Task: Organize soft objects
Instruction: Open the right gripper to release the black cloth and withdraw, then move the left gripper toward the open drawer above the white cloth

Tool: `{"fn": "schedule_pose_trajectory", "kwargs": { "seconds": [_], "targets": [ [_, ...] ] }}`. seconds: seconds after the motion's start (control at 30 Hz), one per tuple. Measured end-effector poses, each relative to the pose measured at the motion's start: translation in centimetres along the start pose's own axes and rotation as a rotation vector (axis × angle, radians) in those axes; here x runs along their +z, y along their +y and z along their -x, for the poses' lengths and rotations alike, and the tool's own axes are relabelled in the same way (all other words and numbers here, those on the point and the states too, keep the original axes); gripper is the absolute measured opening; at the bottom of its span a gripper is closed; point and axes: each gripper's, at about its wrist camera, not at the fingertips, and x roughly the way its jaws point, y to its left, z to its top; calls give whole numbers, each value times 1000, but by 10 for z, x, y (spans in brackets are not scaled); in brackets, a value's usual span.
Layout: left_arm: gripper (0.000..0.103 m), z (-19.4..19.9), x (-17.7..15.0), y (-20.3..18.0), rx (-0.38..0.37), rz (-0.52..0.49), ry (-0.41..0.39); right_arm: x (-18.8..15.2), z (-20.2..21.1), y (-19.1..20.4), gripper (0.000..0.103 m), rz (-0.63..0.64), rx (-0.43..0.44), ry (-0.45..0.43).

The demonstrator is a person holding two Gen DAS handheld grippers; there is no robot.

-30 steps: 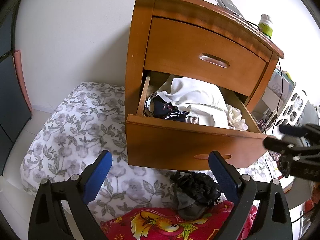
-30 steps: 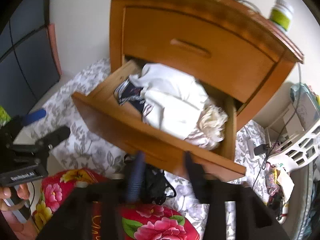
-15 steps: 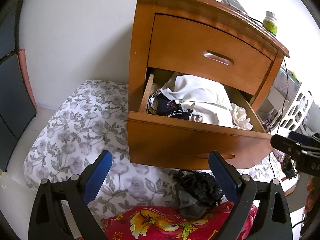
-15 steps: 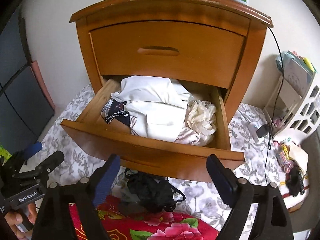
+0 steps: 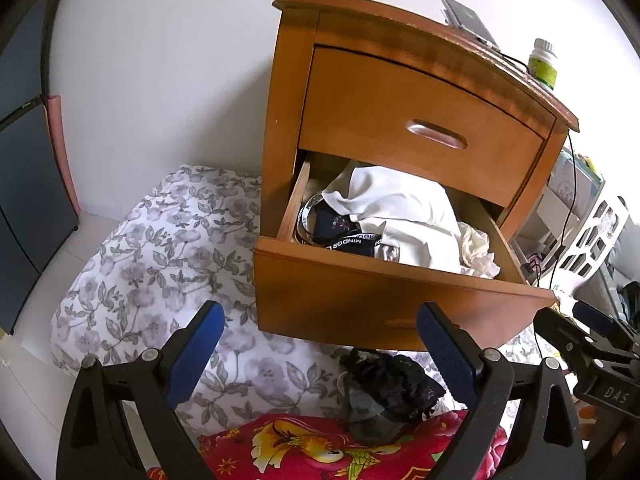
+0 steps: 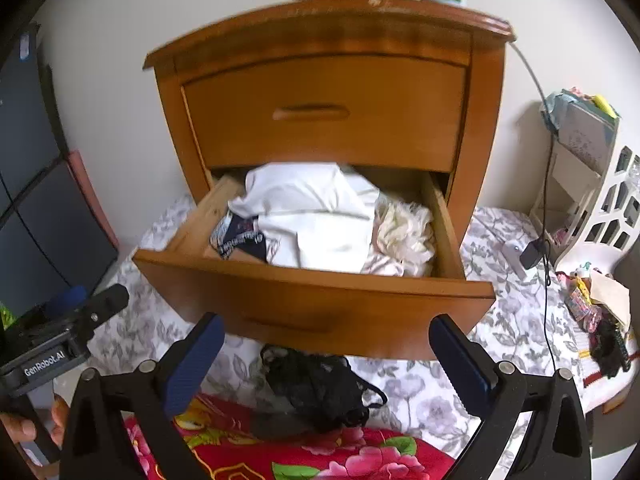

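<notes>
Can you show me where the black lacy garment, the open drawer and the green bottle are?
black lacy garment (image 6: 320, 388), right wrist view, middle of the bundle.
open drawer (image 6: 320, 300), right wrist view, its front panel.
green bottle (image 5: 543, 66), left wrist view, its green label.

Both fisheye views are evenly lit by soft daylight; the white wall (image 5: 168, 72) is slightly overexposed. Straight lines are bowed toward dark vignetted corners. The nightstand (image 6: 328, 92) is rendered mildly blurred in the right-wrist view.
</notes>
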Motion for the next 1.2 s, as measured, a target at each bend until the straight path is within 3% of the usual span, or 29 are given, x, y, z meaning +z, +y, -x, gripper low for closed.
{"fn": "schedule_pose_trajectory", "kwargs": {
  "seconds": [0.27,0.5,0.7,0.87,1.2],
  "targets": [
    [97,5,0,-12,-9,-4,-13,0,10,-13,103,-46,-6,-64],
    [97,15,6,-19,-10,5,-73,-1,11,-22,103,-85,49,-81],
    [97,18,11,-25,1,-12,-105,-4,10,-29,103,-87,17,-100],
    [97,16,18,-28,-24,-16,-95,-4,9,-33,103,-84,18,-122],
    [97,-4,42,-41,-2,-90,-56,-3,-4,-38,103,-98,31,-112]
  ]
}}
